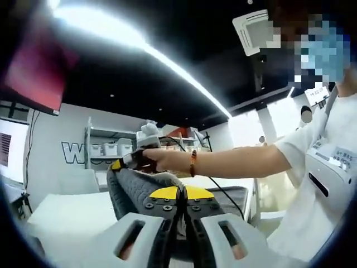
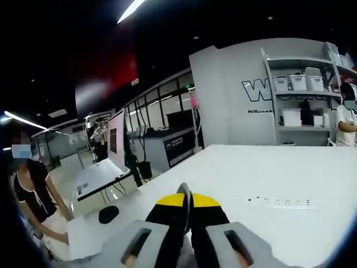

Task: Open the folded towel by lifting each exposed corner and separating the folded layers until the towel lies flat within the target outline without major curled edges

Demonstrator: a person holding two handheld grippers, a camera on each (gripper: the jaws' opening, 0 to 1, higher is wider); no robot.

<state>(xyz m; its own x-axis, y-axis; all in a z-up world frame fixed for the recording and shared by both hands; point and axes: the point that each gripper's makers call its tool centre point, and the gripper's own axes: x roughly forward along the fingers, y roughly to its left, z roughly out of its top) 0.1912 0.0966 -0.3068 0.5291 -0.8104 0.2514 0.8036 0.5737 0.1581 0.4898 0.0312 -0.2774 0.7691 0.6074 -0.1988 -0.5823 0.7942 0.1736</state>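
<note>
The left gripper (image 1: 179, 209) is clamped on the grey towel (image 1: 136, 187), lifting it to separate layers; the right gripper (image 2: 187, 215) has its jaws together, apparently on nothing, above the white table (image 2: 268, 173).

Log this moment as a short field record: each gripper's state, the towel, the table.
left gripper: jaws shut on the grey towel, holding it raised
right gripper: jaws closed together, nothing visible between them
other gripper in left gripper view: near the towel's upper edge, in a person's hand
towel state: bunched, not flat
table: white, with a power strip lying on it
</note>
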